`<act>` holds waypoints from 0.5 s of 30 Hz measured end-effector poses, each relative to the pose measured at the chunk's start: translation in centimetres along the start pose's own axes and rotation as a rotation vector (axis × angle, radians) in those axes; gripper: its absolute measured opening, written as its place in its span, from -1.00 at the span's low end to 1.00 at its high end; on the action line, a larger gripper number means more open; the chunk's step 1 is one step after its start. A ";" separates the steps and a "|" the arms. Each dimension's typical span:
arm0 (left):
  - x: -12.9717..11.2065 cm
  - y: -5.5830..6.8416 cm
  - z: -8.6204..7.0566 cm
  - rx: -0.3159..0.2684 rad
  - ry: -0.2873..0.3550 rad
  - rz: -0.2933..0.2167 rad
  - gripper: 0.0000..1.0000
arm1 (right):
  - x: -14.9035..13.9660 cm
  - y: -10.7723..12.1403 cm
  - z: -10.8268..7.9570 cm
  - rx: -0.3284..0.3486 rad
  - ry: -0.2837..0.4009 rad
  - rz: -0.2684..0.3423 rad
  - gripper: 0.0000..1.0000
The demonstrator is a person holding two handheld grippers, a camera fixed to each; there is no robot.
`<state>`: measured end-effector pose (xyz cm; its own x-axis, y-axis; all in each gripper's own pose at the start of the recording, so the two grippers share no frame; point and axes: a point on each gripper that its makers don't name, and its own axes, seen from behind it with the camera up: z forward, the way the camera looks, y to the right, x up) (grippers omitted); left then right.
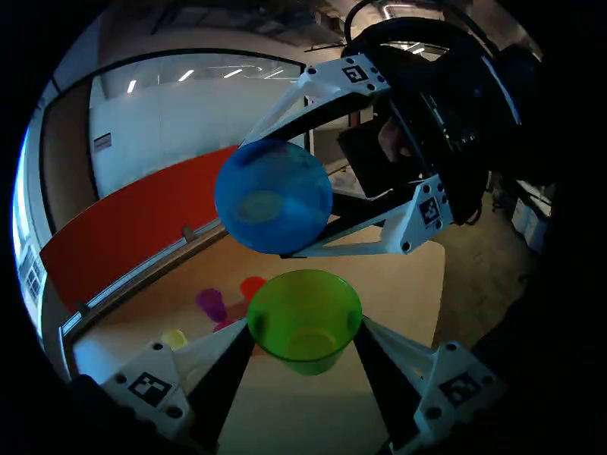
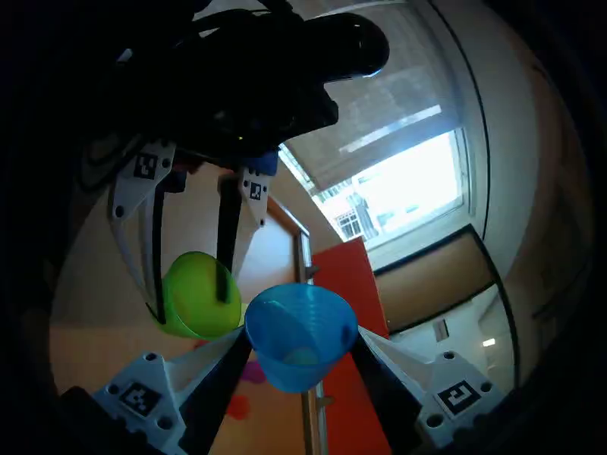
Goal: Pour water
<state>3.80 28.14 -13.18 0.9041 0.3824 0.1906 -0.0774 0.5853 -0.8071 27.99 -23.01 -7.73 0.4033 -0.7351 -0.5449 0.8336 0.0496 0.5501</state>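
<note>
Green cup [image 1: 305, 311] nearest, clamped between the left gripper [image 1: 305, 327] fingers, mouth up, held off the table [image 1: 394, 288] as receiver. Blue cup [image 1: 273, 197] just above its rim, pinched by the right gripper [image 2: 300, 335] and tipped toward it, so probably pour alignment. Can't see a water stream. Purple cup [image 1: 211, 303], red cup [image 1: 253, 287], yellow cup [image 1: 174, 338] stand on the table beyond.

Close opposed views; shared: green cup [image 1: 305, 322], blue cup [image 1: 273, 197].
</note>
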 end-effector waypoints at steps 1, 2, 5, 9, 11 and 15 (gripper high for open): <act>0.0 0.0 0.0 -0.001 0.000 -0.001 0.71 | 0.1 0.0 0.0 0.000 0.000 -0.005 0.82; 0.0 0.1 0.1 -0.002 0.001 -0.001 0.71 | 0.1 0.0 -0.1 0.000 0.000 -0.011 0.82; 0.0 0.2 0.2 -0.003 0.002 -0.002 0.71 | 0.3 0.0 -0.2 0.000 0.000 -0.022 0.82; 0.1 0.3 0.3 -0.004 0.004 -0.002 0.71 | 0.4 0.0 -0.3 0.000 -0.001 -0.036 0.81; 0.2 0.4 0.3 -0.005 0.006 -0.002 0.72 | 0.4 0.0 -0.3 0.000 -0.002 -0.046 0.81; 0.4 0.4 0.4 -0.005 0.009 -0.002 0.71 | 0.5 0.1 -0.4 0.000 -0.003 -0.064 0.81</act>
<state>3.95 28.79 -13.25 0.9079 0.3751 0.1874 -0.0735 0.5823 -0.8096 28.40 -23.12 -8.19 0.3484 -0.7386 -0.5771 0.8576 0.0027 0.5143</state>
